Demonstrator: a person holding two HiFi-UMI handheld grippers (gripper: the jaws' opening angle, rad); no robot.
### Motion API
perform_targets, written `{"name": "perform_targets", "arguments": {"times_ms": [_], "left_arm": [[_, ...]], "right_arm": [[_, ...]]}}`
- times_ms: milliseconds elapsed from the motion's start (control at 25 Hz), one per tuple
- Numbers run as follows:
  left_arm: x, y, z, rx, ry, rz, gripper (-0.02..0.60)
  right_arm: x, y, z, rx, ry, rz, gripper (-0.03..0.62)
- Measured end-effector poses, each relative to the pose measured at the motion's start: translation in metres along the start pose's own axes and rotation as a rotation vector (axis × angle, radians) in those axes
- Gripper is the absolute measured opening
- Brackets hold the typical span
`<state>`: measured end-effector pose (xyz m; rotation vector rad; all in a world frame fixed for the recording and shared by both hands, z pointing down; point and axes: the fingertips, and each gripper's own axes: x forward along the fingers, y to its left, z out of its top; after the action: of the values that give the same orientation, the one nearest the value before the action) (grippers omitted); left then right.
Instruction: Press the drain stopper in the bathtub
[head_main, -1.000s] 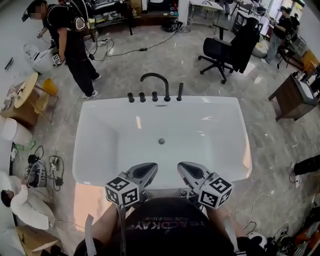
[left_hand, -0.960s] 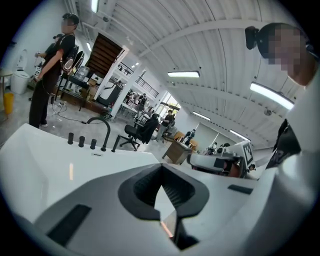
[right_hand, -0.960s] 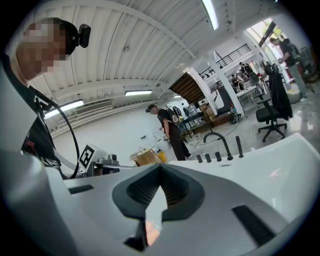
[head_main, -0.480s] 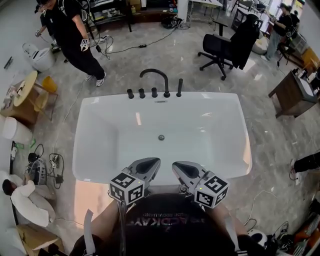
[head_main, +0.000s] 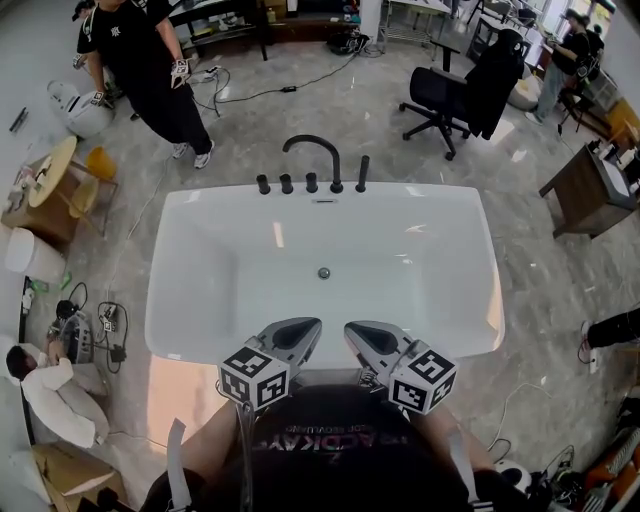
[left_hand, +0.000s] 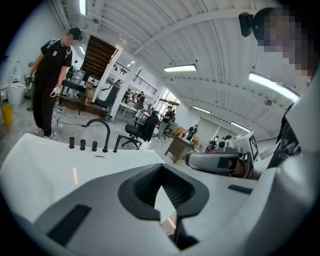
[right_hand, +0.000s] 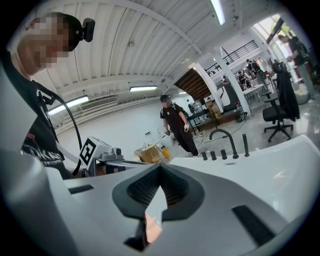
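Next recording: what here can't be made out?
- Drain stopper: head view, too small to tell pressed or raised; both gripper views, hidden behind the gripper bodies.
- Bathtub near rim: head view, middle covered by left gripper and right gripper.

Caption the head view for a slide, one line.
Shut and empty, the left gripper and right gripper hover at the near rim of the white bathtub, its drain stopper untouched.
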<state>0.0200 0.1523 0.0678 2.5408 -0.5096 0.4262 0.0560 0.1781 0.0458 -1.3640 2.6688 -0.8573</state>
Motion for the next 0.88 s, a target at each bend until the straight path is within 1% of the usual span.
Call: {"name": "perform_targets", "arguments": {"times_ms": [880], "left_arm": [[-0.0025,0.0011,-0.004,0.003,0.005,0.001,0.008]], "right_arm": [[0.0038,0.005,-0.0058,-0.01,0.011,0.009,0.011]]}}
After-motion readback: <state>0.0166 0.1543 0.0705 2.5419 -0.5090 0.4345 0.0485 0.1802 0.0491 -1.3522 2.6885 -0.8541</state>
